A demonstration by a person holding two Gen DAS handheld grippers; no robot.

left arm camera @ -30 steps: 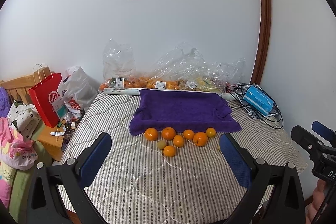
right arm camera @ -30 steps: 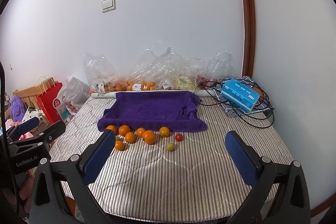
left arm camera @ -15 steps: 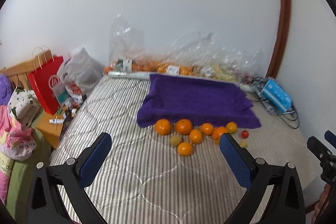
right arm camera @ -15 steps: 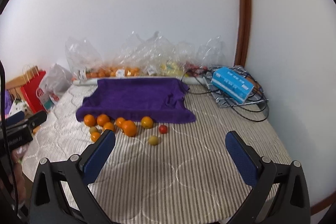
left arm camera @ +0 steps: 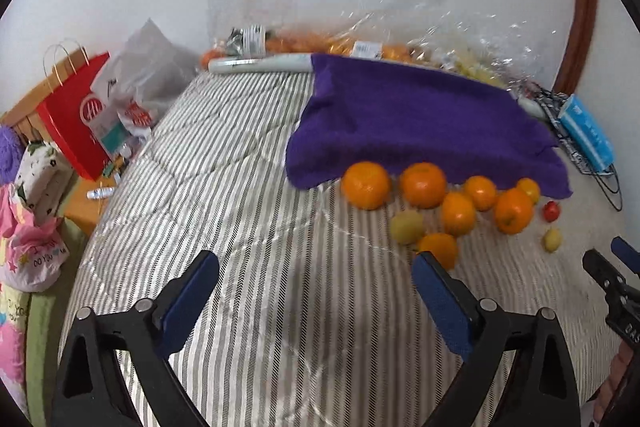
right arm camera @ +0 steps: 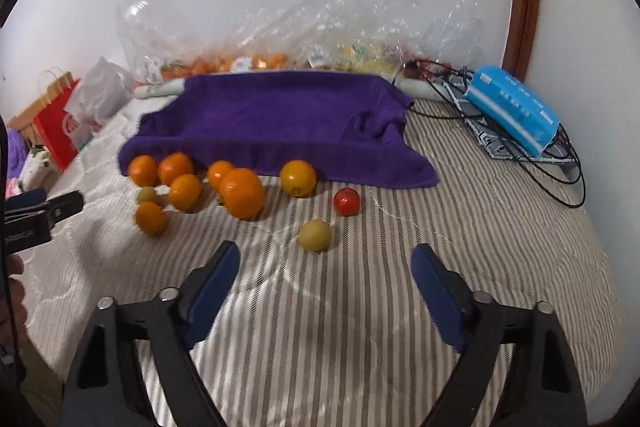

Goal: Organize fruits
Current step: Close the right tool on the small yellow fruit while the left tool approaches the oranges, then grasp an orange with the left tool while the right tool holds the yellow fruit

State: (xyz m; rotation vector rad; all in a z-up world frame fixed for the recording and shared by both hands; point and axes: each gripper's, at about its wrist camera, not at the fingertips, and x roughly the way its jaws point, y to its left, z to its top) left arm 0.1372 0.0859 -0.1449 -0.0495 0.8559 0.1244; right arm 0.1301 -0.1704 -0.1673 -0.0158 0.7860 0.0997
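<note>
Purple towel [left arm camera: 424,123] lies on the striped mattress [left arm camera: 240,227]; the left wrist view alone shows a bedside table [left arm camera: 86,205]. Left gripper [left arm camera: 316,287], empty, jaws wide but just narrowing. Oranges [right arm camera: 242,193] sit along the towel's near edge. Right gripper [right arm camera: 324,279], empty, likewise narrowing near a yellow-green fruit [right arm camera: 315,235] and tomato [right arm camera: 346,201]. Clear bags [right arm camera: 256,39] hold more fruit.

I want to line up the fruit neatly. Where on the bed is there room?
Free: the purple towel top, and the striped mattress between the red fruit and the cables. Crowded: the oranges along the towel's front edge.
</note>
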